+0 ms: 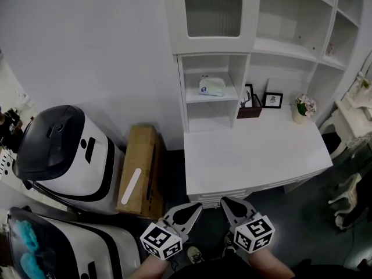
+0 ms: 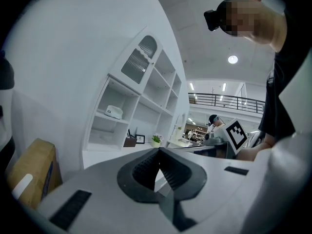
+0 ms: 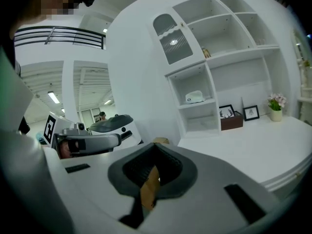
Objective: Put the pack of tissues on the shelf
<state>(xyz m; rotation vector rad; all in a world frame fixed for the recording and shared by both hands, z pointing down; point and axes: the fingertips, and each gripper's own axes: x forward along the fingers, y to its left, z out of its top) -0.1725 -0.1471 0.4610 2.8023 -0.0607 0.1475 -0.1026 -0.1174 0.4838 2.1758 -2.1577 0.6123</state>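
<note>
On the open middle board of the shelf (image 1: 192,99) lies the pack of tissues (image 1: 211,86), pale and rounded, alone in its compartment, so the placing looks done. Well below and in front of the shelf, the left gripper (image 1: 196,207) and the right gripper (image 1: 225,202) hang side by side, each with its jaws closed together on nothing. The pack looks light and yielding, probably with a slick wrapper. If it needs shifting, a gentle pinch across its narrow middle should hold it without crushing it.
</note>
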